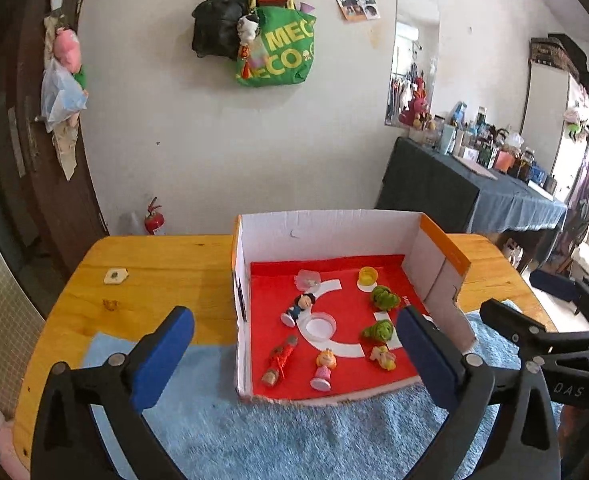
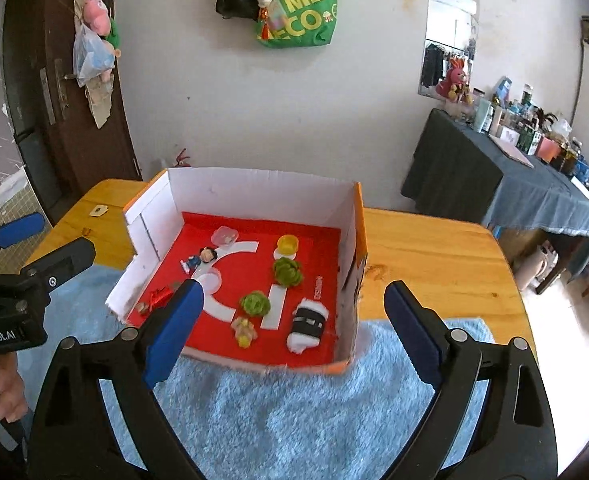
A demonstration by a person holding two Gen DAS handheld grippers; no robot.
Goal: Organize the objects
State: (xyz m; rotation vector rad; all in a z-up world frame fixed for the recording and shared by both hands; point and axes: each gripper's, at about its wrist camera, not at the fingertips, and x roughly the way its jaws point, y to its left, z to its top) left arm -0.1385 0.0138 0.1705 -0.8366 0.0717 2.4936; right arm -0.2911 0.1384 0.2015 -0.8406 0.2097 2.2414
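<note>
Clearly both the left gripper (image 1: 294,356) and the right gripper (image 2: 294,332) stand wide open and empty, held above the blue mat (image 2: 294,412) just short of the box (image 2: 254,188). Inside the box lie the small figures (image 1: 324,368), green toys (image 2: 287,272), a yellow cup (image 2: 287,245) and a black-and-white roll (image 2: 308,326), so the sorting looks nearly done. Next I would look for anything left outside the box, such as the small piece (image 1: 115,277) well to its left on the table (image 1: 166,256).

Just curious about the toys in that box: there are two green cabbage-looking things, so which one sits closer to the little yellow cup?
The far cabbage, toward the back wall of the box. It sits right beside the yellow cup, while the other cabbage lies nearer the front.
</note>
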